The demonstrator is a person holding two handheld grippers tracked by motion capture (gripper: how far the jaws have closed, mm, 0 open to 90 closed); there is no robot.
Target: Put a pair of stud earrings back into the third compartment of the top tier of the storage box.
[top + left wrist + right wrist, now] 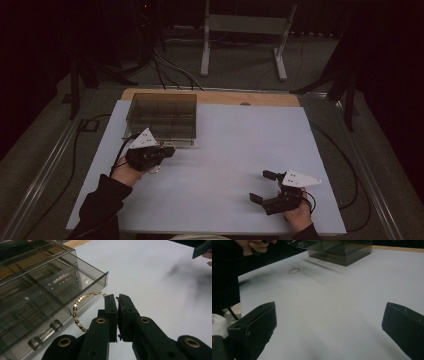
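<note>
Lighting was really dim, so a lot was hard to read. In the high view the left gripper point(159, 151) was mostly a dark lump under its grey three-cornered plate, sitting just near the smoky box point(161, 116), and the bracelet couldn't be made out there at all. The room beyond the far edge of the table point(225, 150) was basically black apart from a pale metal stand point(245, 30).

The left gripper view cleared things up — the two black jaws were pressed nearly together, and a gold bracelet point(78, 312) made of small flat faceted beads curved away from their left side toward the box. Its near end disappeared behind the jaw, so whether it was actually pinched or just lying beside them, I couldn't tell.

The box was translucent grey-brown plastic with dividers inside and a clear rounded handle point(45, 335) on its front; its left part was cut off.

The right gripper point(269, 186) sat at the near right, well apart from everything, jaws spread wide with nothing between them — just smooth white tabletop. From its view the bracelet looked like a tiny blurry ring point(294, 270).
</note>
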